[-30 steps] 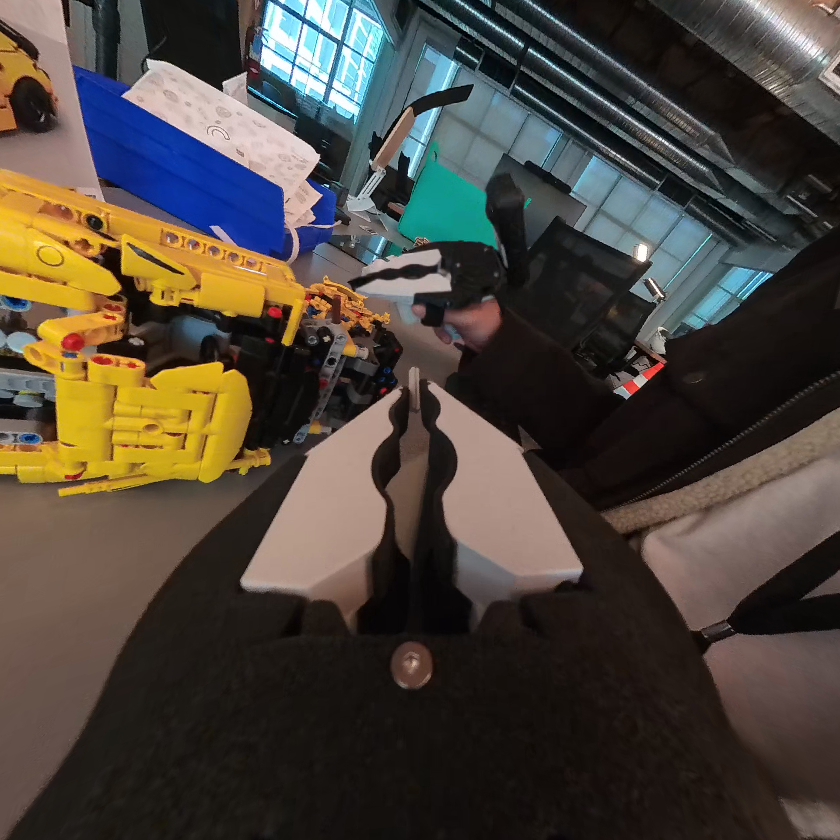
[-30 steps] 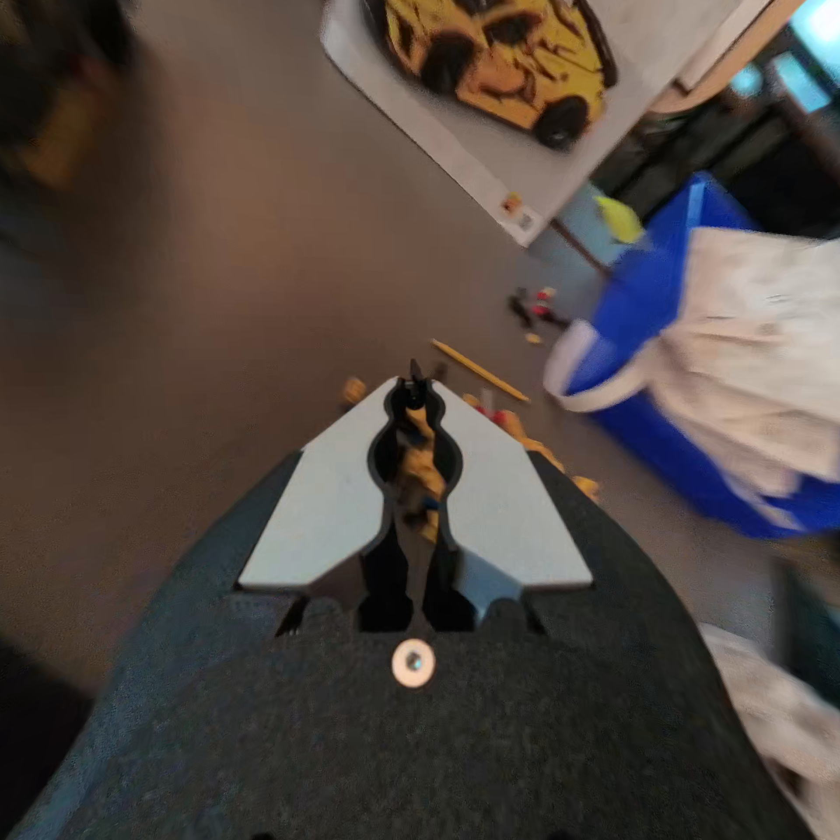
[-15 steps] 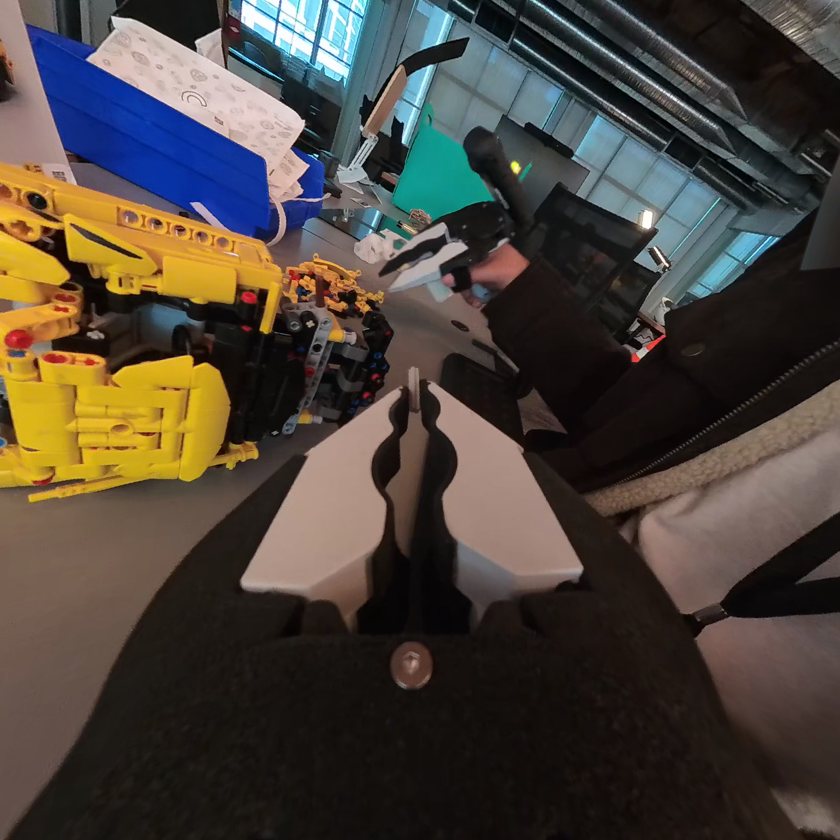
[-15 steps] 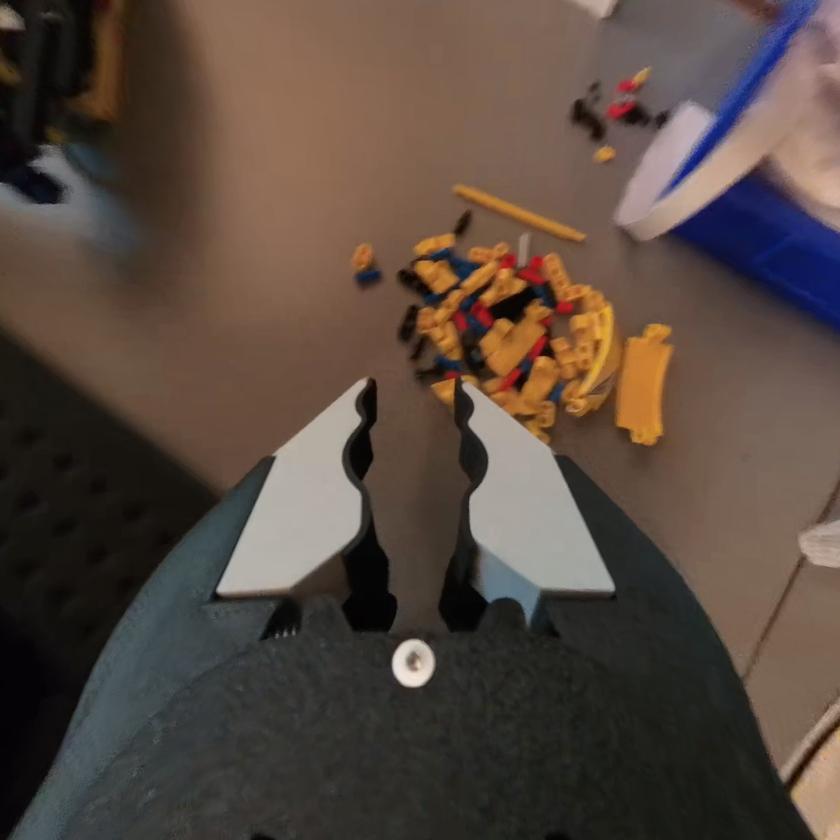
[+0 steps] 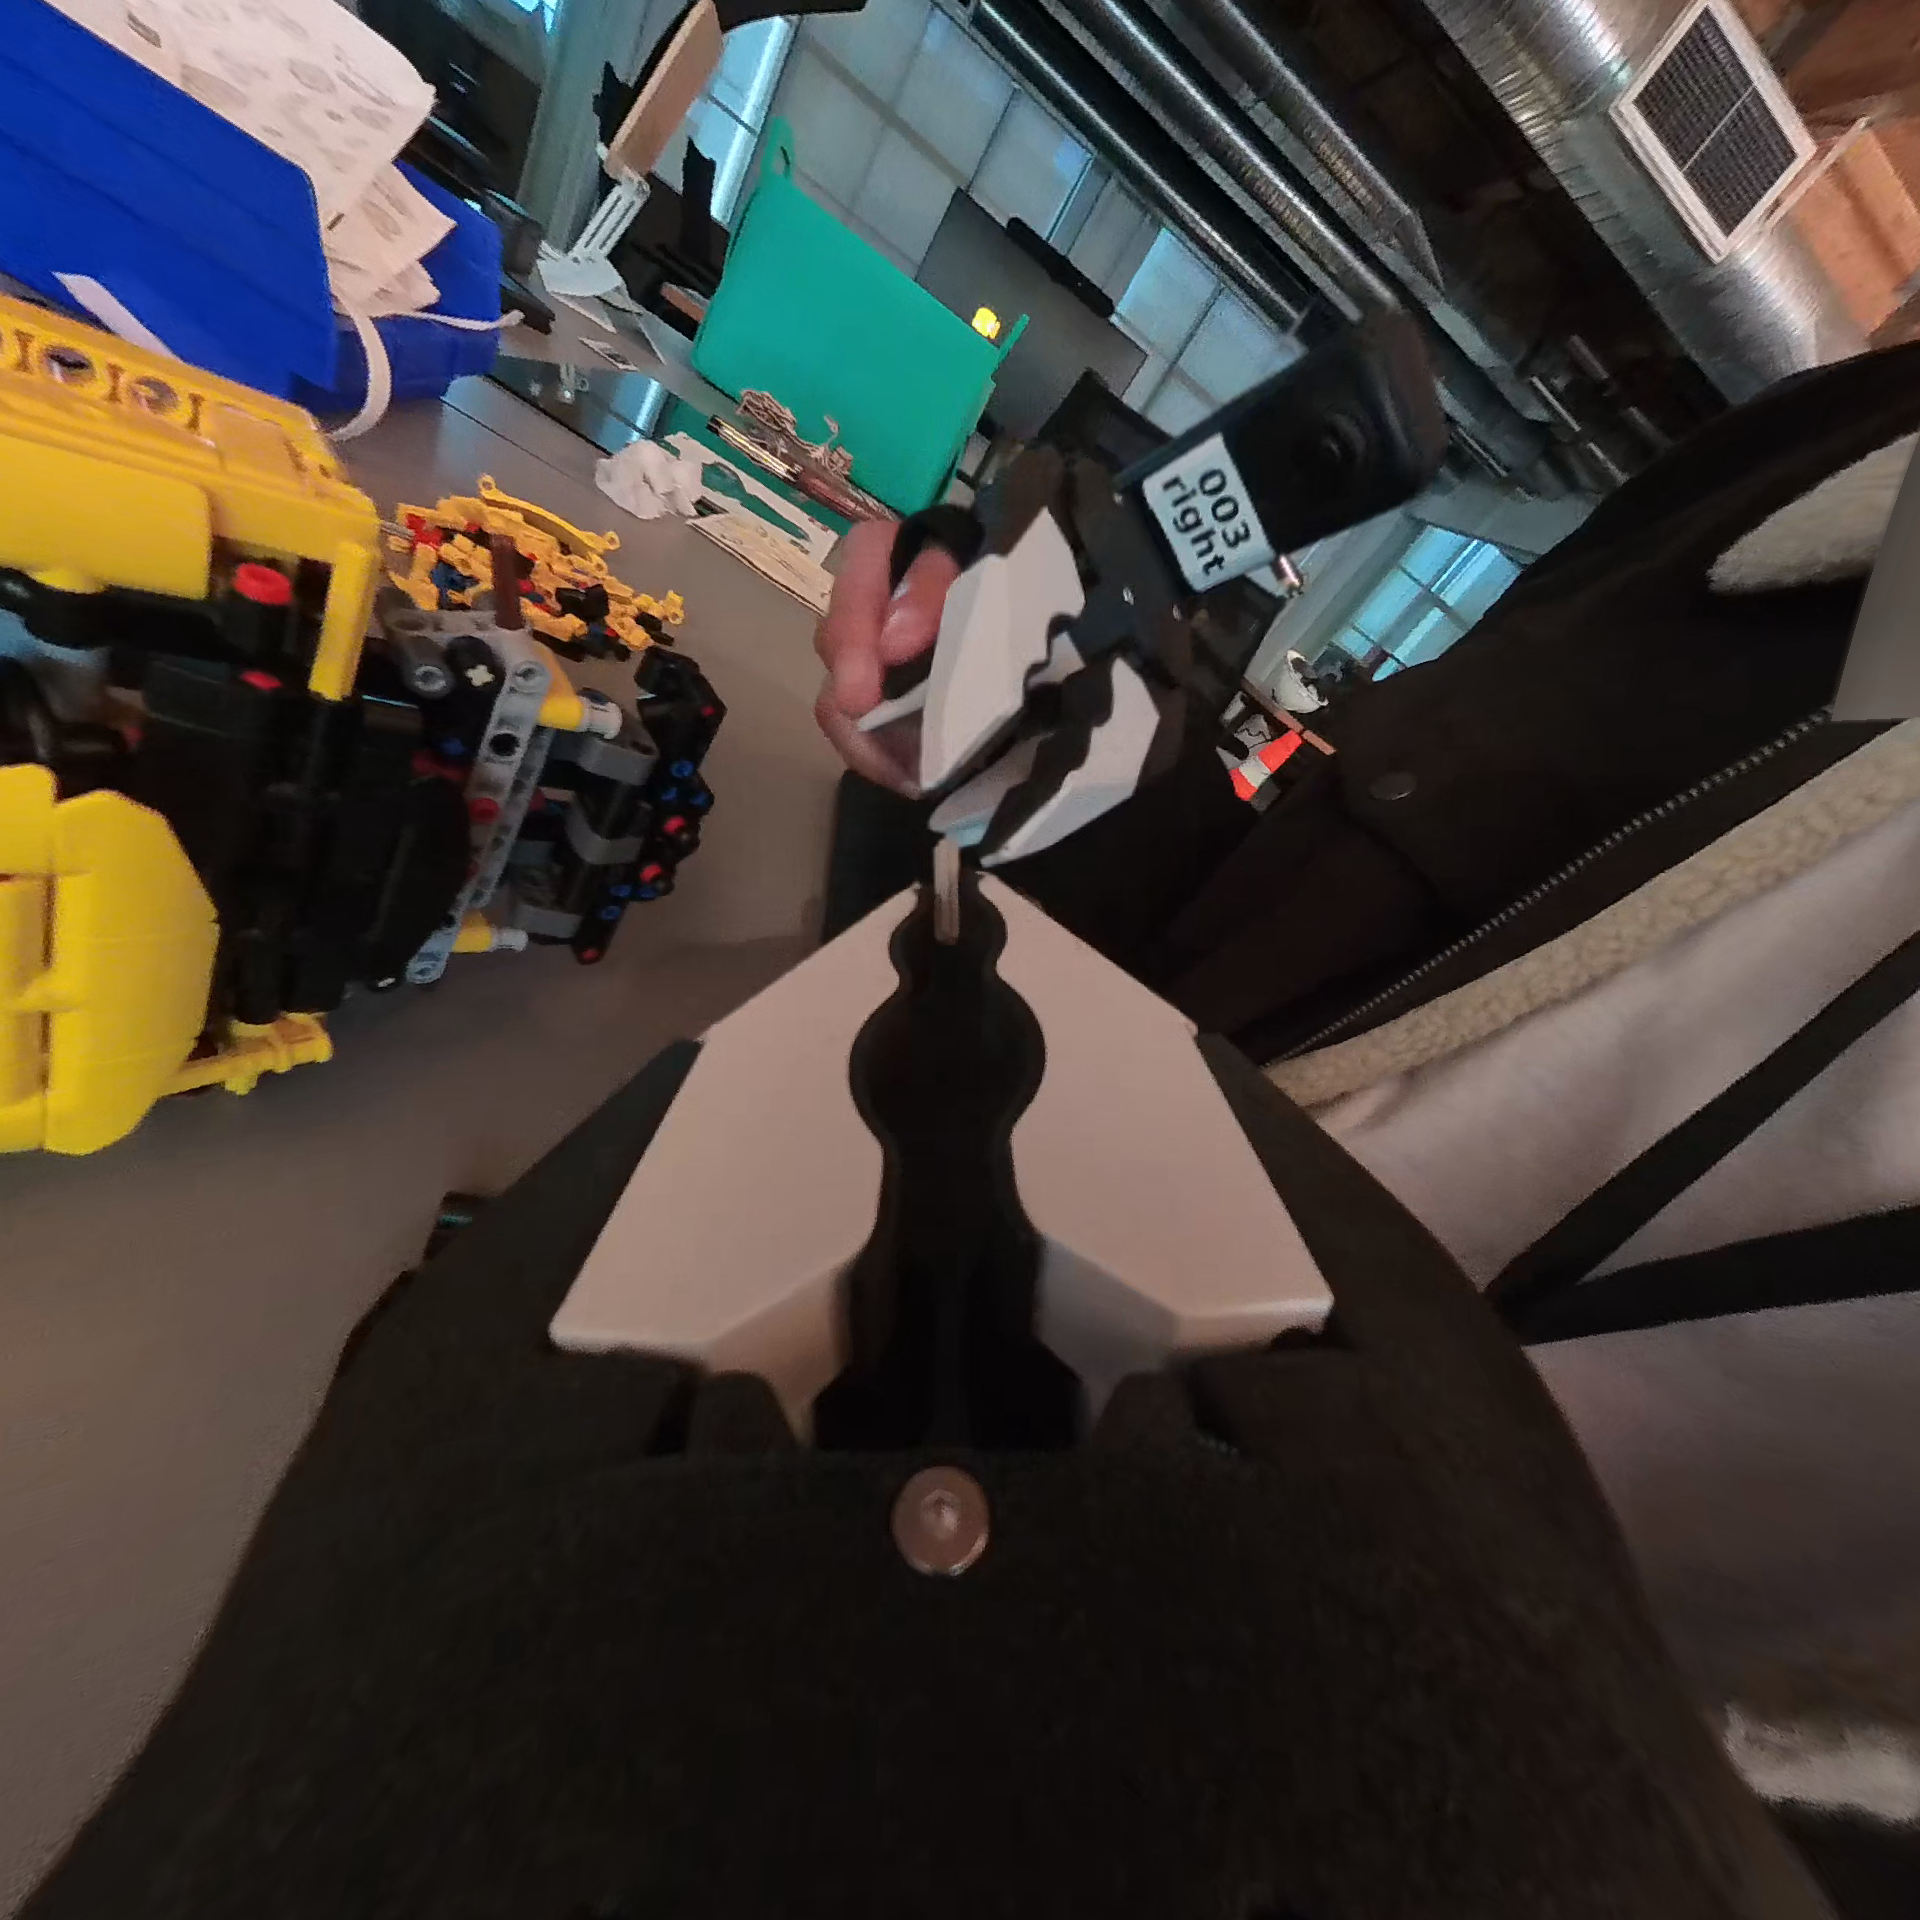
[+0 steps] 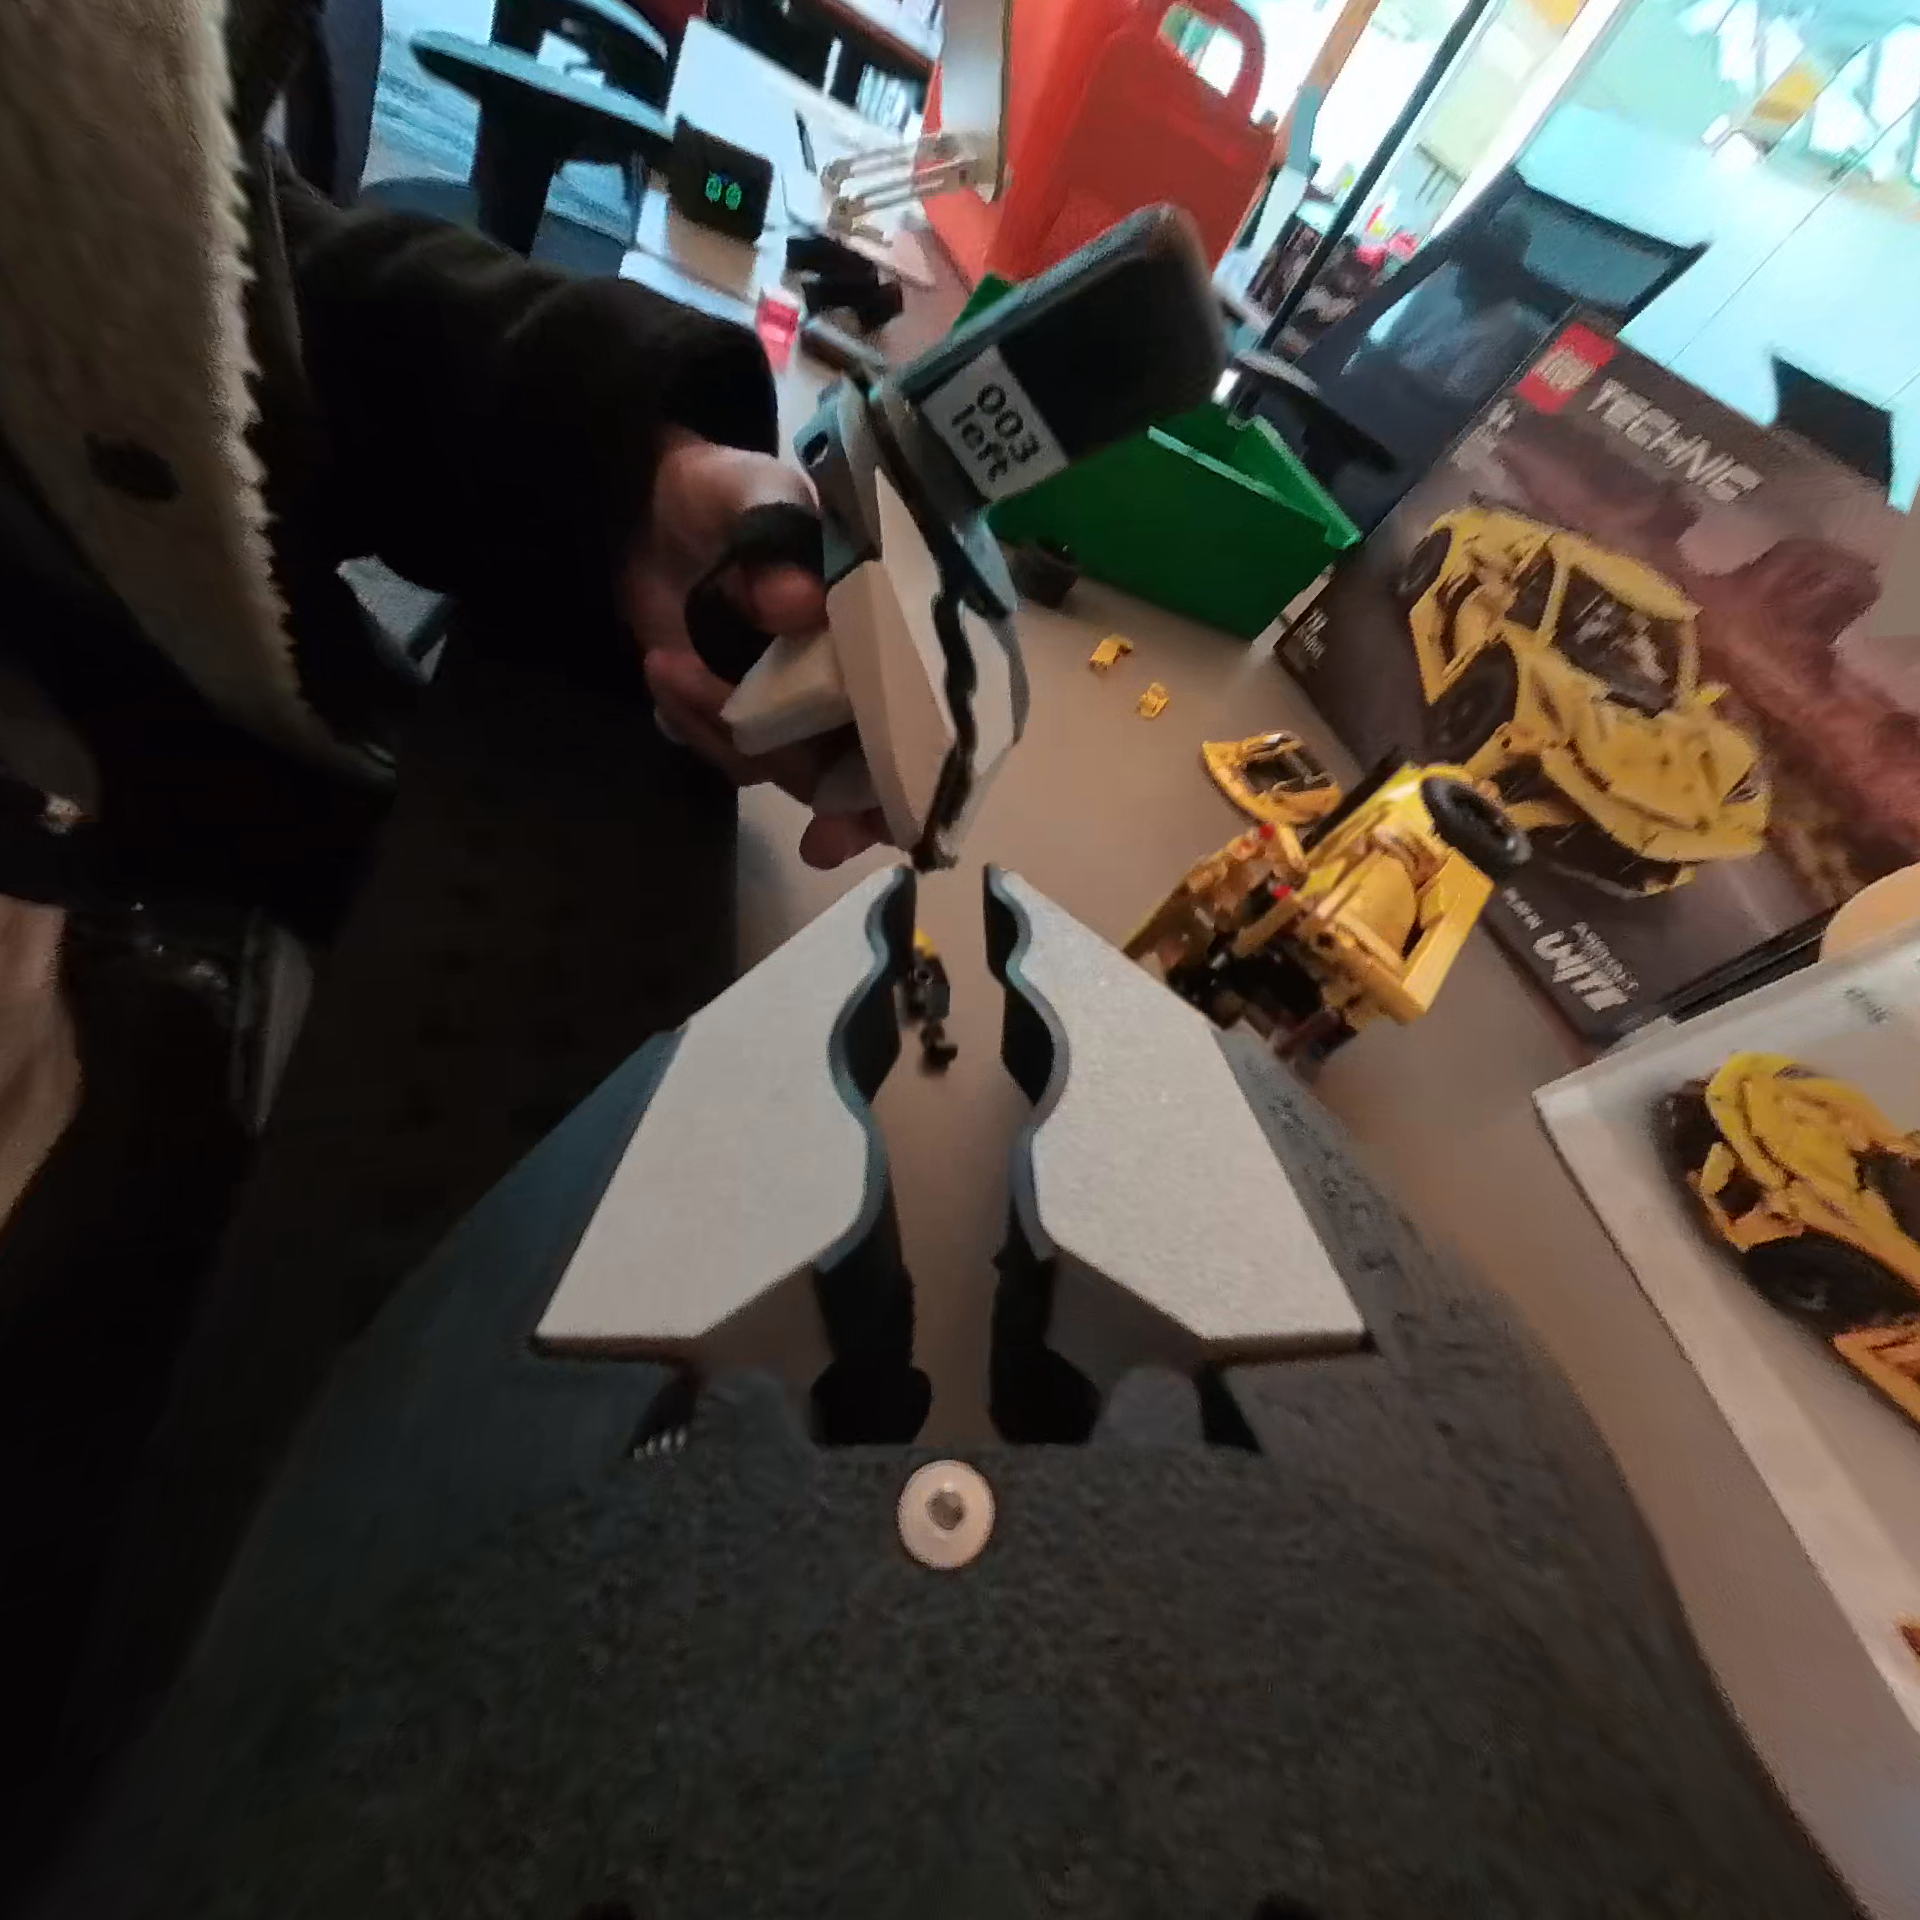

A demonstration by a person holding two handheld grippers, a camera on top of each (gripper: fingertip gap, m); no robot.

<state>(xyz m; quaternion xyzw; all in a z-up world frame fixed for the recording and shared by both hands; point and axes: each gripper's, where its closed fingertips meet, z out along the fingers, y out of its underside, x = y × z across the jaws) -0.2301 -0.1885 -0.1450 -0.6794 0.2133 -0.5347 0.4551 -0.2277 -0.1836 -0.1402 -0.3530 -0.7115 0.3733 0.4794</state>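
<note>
The left gripper [image 5: 945, 914] has its jaws pressed together on a small pale grey pin [image 5: 943, 883], pinched at the very tips so that most of the piece stands out beyond them, where another tool can reach it. The right gripper [image 6: 948, 883] has its jaws apart and carries nothing; in the left wrist view it hangs nose to nose with the pin, its tips just beside the free end, though blur hides whether they touch. Both tools are raised above the grey table [image 5: 156, 1299], in front of a person's dark coat [image 5: 1558, 727]. On the far left lies a part-built yellow and black brick car [image 5: 208, 779], tipped on its side, with a heap of loose yellow bricks [image 5: 520, 571] behind it and a blue bin [image 5: 156, 208] farther back. In the right wrist view a printed box [image 6: 1621, 665] stands to the right
</note>
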